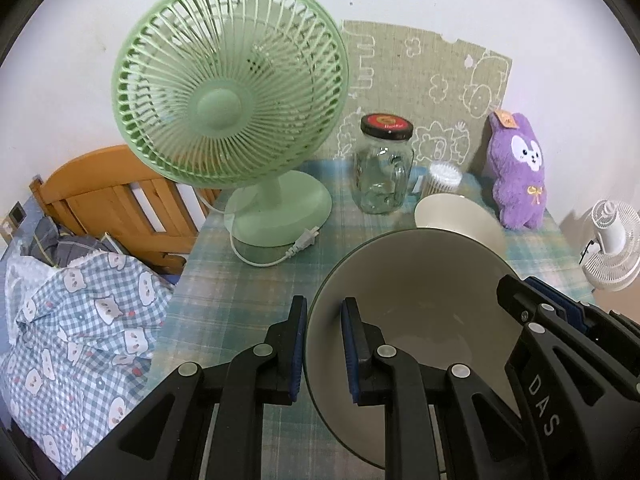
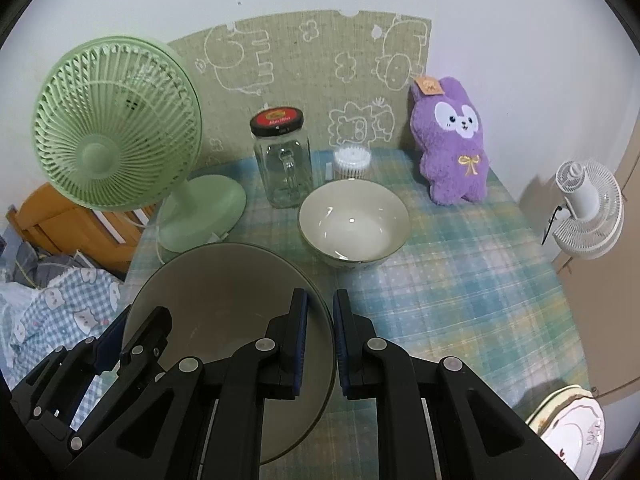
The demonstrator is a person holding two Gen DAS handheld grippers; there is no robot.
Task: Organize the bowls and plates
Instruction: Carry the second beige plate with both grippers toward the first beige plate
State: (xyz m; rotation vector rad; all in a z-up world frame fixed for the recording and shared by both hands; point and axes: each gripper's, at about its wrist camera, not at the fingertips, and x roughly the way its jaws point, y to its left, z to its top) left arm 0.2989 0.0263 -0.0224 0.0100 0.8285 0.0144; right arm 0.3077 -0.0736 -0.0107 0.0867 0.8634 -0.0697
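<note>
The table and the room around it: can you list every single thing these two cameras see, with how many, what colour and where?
Large bowl: one, cream, dark rim, gripped at opposite rims by both tools.
Smaller bowl: one, cream, mid table.
Plate: one, white, patterned rim, near right corner.
Desk fan: one, green, left of table, unplugged cord beside base.
Glass jar: one, clear, black and red lid, behind smaller bowl.
Cotton swab tub: one, white, right of jar.
Plush rabbit: one, purple, back right.
Tablecloth: one, blue-green plaid.
White fan: one, off table, right.
Bedding: checked blue, left.
Left tool: black, blue pads, shut on bowl rim.
Right tool: same, opposite rim.
</note>
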